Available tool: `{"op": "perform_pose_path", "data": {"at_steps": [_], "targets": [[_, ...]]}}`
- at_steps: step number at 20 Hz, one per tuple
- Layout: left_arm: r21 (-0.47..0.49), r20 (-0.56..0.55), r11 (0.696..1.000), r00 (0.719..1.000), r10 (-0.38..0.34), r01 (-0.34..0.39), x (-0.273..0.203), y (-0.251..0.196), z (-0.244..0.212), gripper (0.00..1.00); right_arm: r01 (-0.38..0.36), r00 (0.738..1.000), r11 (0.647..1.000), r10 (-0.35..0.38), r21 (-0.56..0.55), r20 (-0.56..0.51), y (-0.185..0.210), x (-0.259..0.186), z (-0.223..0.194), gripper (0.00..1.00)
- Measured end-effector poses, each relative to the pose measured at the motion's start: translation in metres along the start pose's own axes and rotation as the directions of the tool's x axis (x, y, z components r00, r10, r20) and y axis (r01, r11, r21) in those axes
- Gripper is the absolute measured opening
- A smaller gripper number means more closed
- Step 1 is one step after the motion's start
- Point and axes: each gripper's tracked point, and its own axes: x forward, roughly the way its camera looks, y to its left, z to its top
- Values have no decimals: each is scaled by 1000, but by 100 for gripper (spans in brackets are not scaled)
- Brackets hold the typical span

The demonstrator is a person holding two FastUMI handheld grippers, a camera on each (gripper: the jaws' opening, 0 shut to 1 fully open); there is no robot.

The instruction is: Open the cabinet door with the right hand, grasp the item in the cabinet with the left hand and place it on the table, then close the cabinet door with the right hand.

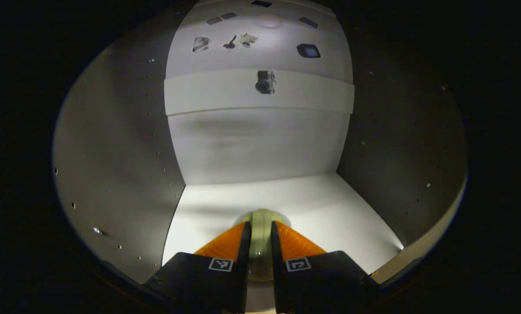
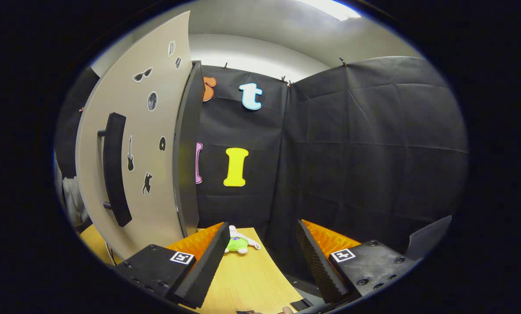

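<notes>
In the left gripper view I am inside the white cabinet [image 1: 260, 144], low over its floor [image 1: 321, 205]. My left gripper [image 1: 260, 226] is shut on a pale, rounded item [image 1: 260, 248] that stands on edge between both fingers, its top poking out beyond the fingertips. In the right gripper view the cabinet door [image 2: 160, 183] stands open at the left, with a black bar handle [image 2: 114, 170] and small dark stickers. My right gripper [image 2: 262, 226] is open and holds nothing, to the right of the door's edge and above the wooden table [image 2: 251, 279].
The cabinet's side walls [image 1: 125, 174] close in on both sides, and a white band [image 1: 225, 91] with a small dark fitting crosses the back. A green plush toy [image 2: 236, 244] lies on the table near the door. A grey sleeve [image 2: 70, 196] shows behind the door.
</notes>
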Motion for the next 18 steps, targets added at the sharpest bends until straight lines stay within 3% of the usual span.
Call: {"op": "perform_pose_path", "data": {"at_steps": [4,9,15,18], "targets": [[26,-11,999,1000,29,-29,-5,1,-2,21,-11,1000,1000,11,12,7,-3,0,2,97],[-44,-12,999,1000,27,-28,-26,-5,-6,18,-31,999,999,31,19,10,-5,-2,5,97],[-19,44,1000,999,19,-19,-110,-7,-16,18,-122,992,992,120,45,39,20,-17,16,98],[-45,60,999,998,-28,30,-161,-18,-39,18,-160,986,986,158,37,44,36,-33,17,98]]}}
